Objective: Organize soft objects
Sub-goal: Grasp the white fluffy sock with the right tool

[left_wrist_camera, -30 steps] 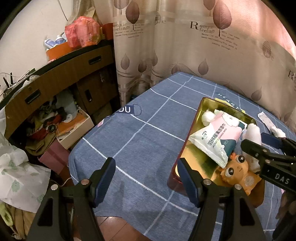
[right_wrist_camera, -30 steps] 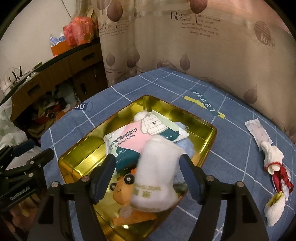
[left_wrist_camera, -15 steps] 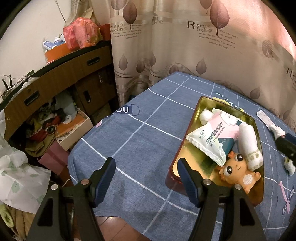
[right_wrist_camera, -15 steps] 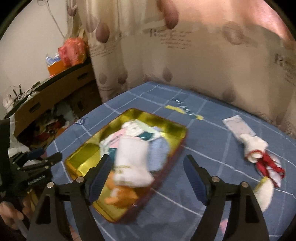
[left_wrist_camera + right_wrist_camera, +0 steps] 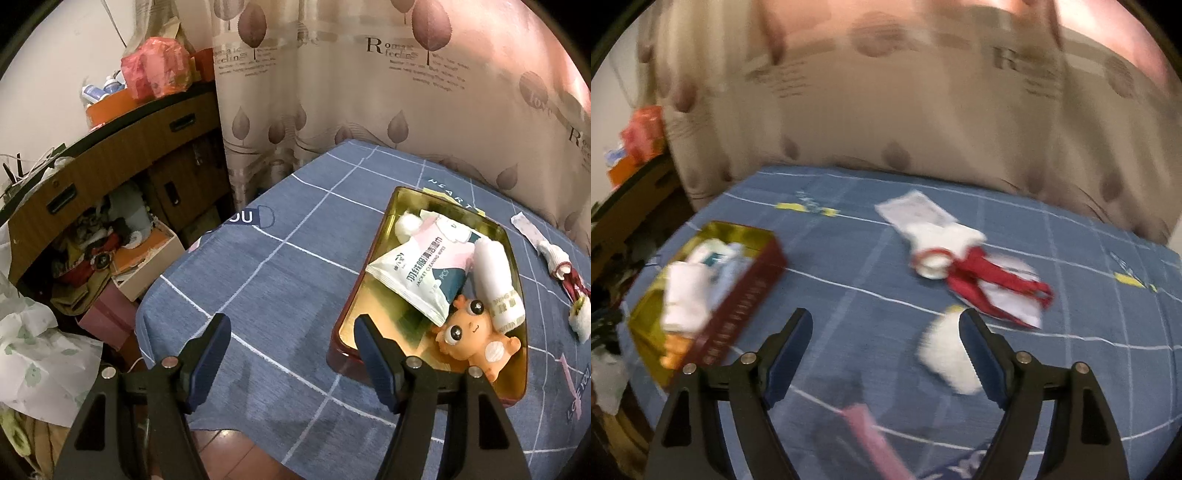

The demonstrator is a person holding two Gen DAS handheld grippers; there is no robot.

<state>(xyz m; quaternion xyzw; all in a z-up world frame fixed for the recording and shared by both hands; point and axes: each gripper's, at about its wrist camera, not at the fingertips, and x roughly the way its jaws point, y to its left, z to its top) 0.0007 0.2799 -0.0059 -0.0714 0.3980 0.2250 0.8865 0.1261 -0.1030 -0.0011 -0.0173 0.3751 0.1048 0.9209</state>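
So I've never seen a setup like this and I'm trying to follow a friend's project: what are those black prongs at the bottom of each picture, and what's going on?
Those prongs are hand-held grippers: a person carries one in each hand, each with a wide-angle camera looking along its fingers. In the left view the left gripper is open and empty beside a gold tin holding a wipes pack, a rolled white towel and an orange toy. In the blurred right view the right gripper is opening, nothing between its fingers, near a white cloth and a red-ribboned bundle on the blue tablecloth.
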